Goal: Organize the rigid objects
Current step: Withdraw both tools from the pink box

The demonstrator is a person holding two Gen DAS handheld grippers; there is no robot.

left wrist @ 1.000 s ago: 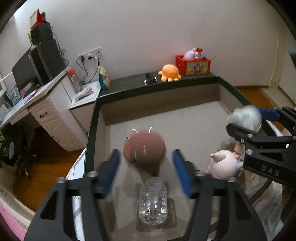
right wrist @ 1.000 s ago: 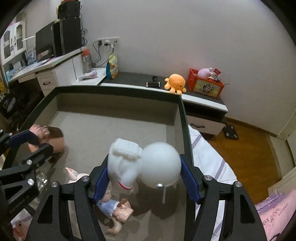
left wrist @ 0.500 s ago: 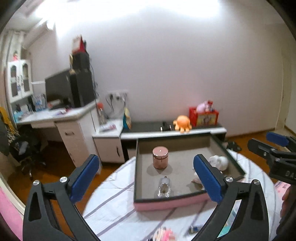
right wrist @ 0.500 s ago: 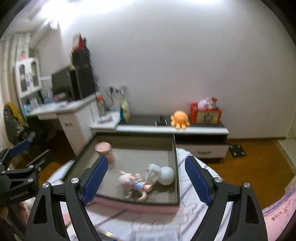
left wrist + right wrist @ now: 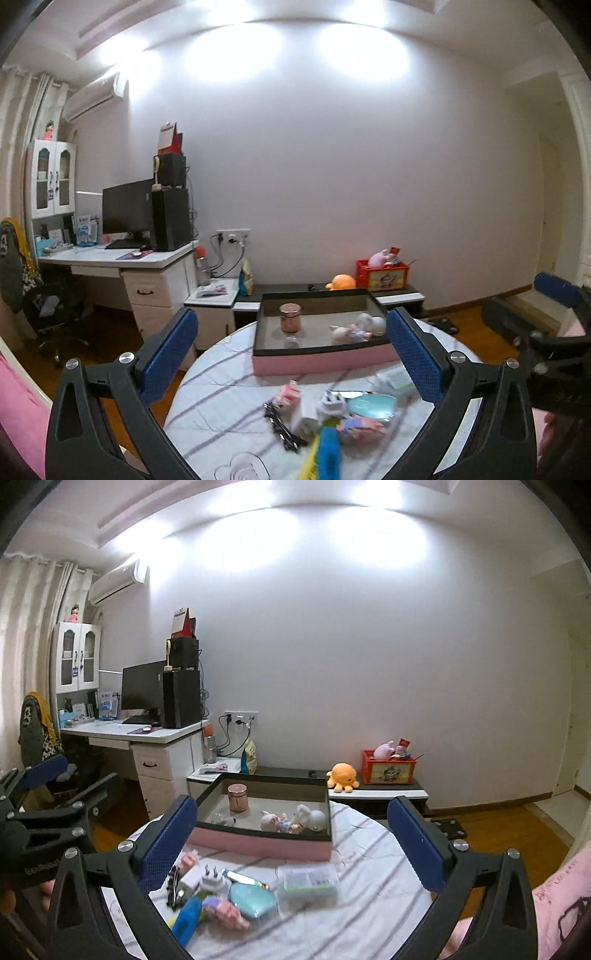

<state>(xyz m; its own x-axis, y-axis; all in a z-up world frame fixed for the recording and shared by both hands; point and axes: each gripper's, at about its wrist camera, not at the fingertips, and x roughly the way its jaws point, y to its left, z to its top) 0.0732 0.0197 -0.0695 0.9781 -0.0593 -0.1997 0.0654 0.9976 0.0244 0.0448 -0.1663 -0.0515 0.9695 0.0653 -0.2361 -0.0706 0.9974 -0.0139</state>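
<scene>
1. Both grippers are empty: the left gripper (image 5: 291, 350) has its fingers spread wide, and the right gripper (image 5: 291, 834) has jaws opening with nothing between them.
2. Loose items (image 5: 229, 893) crowd the round table's (image 5: 369, 886) near edge; a careless reach could knock them off.
3. The pink tray (image 5: 258, 843) at the far edge holds a copper jar (image 5: 238, 797) and figurines (image 5: 291, 819), which could topple when the next item is dropped in.

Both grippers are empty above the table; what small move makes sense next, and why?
Probably lower the right gripper toward the clutter pile, perhaps the white plug. The tray already holds a jar and figurines, while the pile is unsorted. The right jaws are opening with nothing between them.
</scene>
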